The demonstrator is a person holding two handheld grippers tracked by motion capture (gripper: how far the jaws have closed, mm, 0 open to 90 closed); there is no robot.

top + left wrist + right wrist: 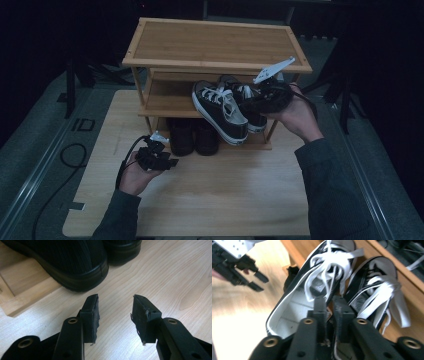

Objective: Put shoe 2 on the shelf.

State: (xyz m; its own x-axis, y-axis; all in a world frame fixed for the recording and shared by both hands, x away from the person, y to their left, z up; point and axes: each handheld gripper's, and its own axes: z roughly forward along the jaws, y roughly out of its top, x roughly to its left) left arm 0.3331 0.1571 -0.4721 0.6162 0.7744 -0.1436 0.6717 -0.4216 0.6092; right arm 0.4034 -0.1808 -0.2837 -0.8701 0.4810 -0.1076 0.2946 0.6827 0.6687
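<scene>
Two black canvas sneakers with white laces sit at the middle shelf of a bamboo shoe rack (215, 42). The nearer sneaker (220, 107) (294, 305) tilts out past the shelf's front edge, toe down. The other sneaker (254, 119) (374, 285) lies beside it. My right gripper (260, 97) (329, 302) is shut, its jaws pinching the adjoining collar walls of the pair. My left gripper (172, 162) (115, 307) hovers low over the table in front of a black shoe (72, 262), open, with nothing between its jaws.
A pair of black shoes (182, 135) stands on the rack's bottom shelf, the second shoe (122, 247) beside the first. The rack rests on a light wooden table (210, 195). Dark floor and stands surround the table. The left gripper (259, 282) appears far off in the right gripper view.
</scene>
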